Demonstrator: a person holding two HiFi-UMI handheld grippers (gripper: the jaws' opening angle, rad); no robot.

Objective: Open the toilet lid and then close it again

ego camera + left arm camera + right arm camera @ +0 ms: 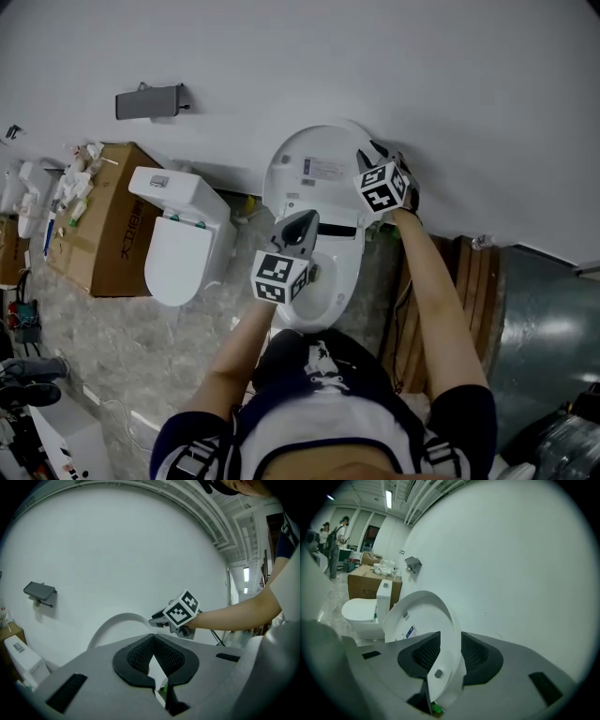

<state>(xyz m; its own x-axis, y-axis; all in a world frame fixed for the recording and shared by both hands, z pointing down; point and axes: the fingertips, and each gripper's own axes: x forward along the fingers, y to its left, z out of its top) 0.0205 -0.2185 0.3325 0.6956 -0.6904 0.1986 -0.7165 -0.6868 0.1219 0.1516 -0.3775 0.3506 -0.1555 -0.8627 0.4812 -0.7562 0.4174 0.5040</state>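
Toilet lid [314,173] standing upright.
I read the right gripper [373,153] spread astride the lid's rim, and the left gripper [298,232] pressed together, empty.

Toilet lid [424,616]: smooth, glossy white plastic. Right tongs [451,633]: matt grey plastic, ribbed black pads [424,653]. Far-left box [108,234]: brown cardboard. Floor [103,347]: polished mottled stone.
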